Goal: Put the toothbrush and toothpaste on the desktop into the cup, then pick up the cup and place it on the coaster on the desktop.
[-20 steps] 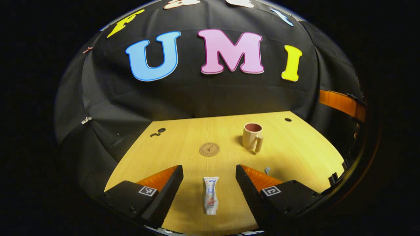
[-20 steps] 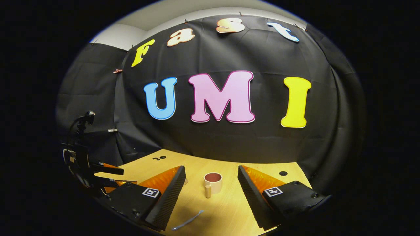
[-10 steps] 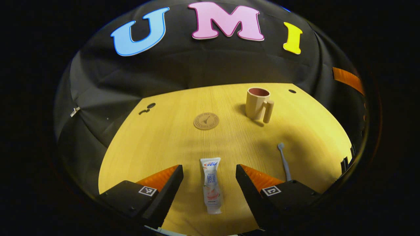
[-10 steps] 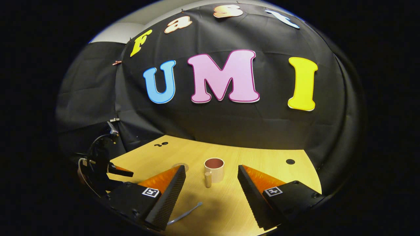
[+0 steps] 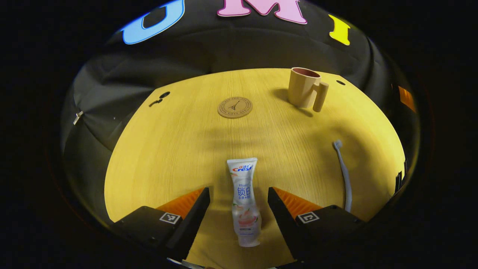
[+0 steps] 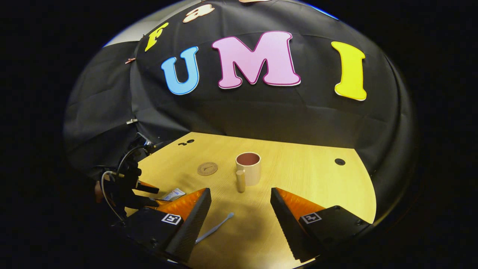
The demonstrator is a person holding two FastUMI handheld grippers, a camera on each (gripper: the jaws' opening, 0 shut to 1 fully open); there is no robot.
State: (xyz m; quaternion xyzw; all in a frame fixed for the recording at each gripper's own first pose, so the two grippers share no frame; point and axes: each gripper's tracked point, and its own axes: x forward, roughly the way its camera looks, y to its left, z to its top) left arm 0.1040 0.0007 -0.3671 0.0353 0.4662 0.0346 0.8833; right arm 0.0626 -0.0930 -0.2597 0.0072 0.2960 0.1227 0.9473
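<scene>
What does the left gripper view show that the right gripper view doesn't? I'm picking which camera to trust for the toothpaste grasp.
Left gripper view's own: the toothpaste at full length, lying flat between the open fingers of the left tool, with a gap on each side. Right gripper view's own: the open right tool, and the left tool seen from the side with its cable, over a corner of the tube. Shared: the desktop, the upright cup, the coaster apart from it, and the toothbrush lying flat.
</scene>
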